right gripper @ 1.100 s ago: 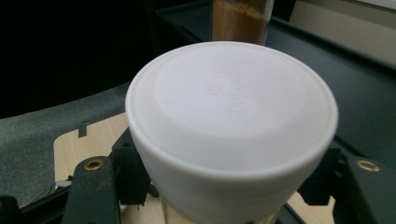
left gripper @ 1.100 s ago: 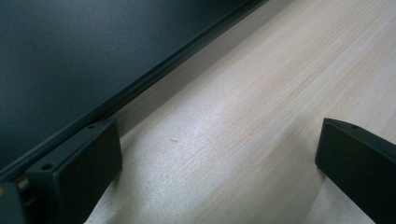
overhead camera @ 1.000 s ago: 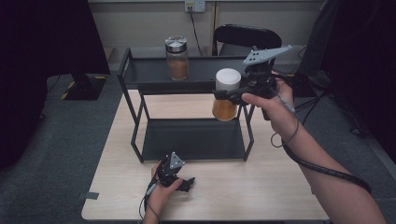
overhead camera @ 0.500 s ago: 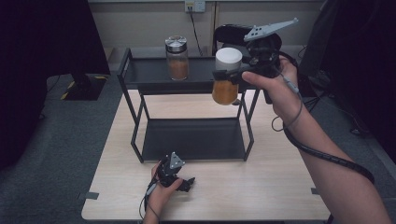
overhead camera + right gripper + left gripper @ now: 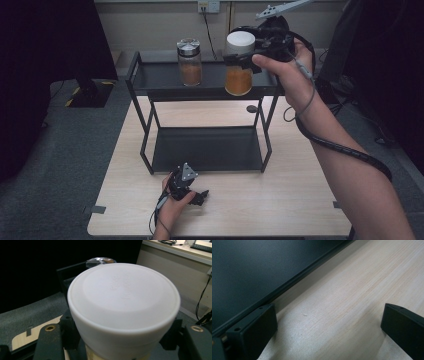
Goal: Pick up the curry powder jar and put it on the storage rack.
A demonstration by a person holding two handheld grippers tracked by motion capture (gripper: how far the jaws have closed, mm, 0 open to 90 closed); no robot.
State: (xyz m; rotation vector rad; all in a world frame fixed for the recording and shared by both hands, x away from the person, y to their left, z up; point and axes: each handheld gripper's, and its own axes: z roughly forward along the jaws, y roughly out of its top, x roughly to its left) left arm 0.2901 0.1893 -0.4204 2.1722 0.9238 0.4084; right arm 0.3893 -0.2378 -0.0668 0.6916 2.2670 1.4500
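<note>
The right gripper (image 5: 243,59), clamped on a white-lidded jar (image 5: 239,62) of orange powder, has lifted it higher than a second ago to the rack's top shelf (image 5: 160,80), near a silver-lidded jar (image 5: 189,62), while the left gripper (image 5: 200,196) stays resting on the table (image 5: 280,200), jaws apart.

Light wood worktop (image 5: 300,200) on grey carpet floor (image 5: 60,150); beige wall (image 5: 150,25) behind, wall socket (image 5: 209,6) (cable hanging); dark surroundings, dim light.
</note>
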